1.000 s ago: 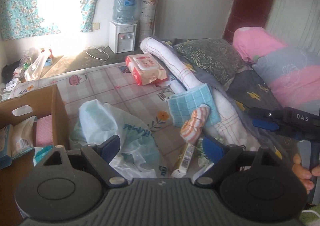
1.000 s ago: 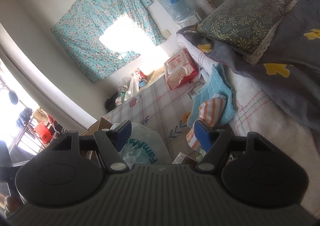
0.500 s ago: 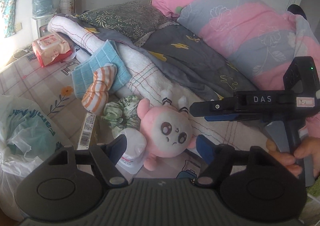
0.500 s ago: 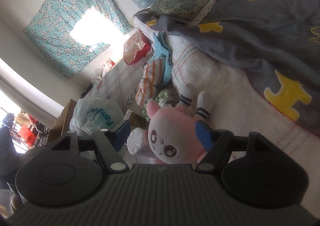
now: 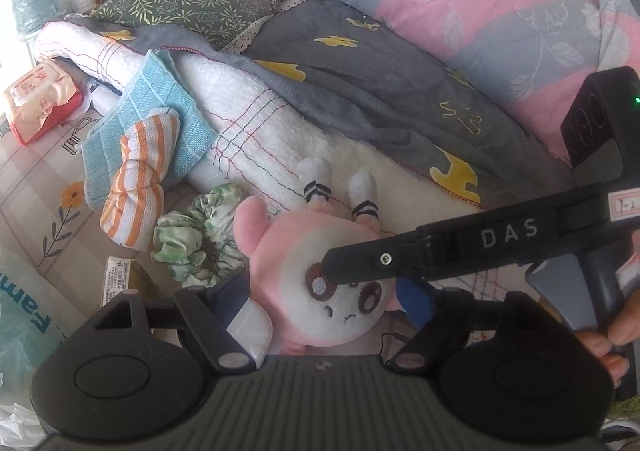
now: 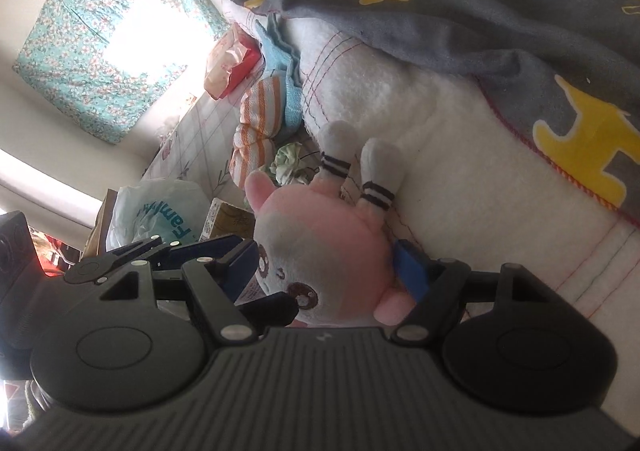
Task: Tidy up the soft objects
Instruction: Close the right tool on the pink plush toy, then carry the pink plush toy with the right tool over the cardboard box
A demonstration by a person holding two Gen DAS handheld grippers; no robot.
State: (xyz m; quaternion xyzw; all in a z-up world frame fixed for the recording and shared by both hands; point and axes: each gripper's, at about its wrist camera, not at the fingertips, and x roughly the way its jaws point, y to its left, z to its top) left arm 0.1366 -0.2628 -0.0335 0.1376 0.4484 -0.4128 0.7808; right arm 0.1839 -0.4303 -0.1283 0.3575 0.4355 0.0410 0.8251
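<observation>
The pink plush toy [image 5: 320,291] lies face-up on the bed, its striped feet against the rolled white blanket [image 5: 256,123]. The left gripper [image 5: 328,299] has its fingers spread wide on either side of the toy's head; they have just been opening a little, and the pads do not clearly press on it. The right gripper [image 6: 324,263] straddles the same head from the other side, fingers apart, the blue pad [image 6: 410,267] right beside the toy's cheek; whether it touches I cannot tell. Just beside the toy's ear lies a green scrunchie [image 5: 196,243]. Next to that is an orange-striped cloth [image 5: 140,187] resting on a blue checked cloth [image 5: 148,107]. A small white bottle [image 5: 252,327] sits against the toy's head.
</observation>
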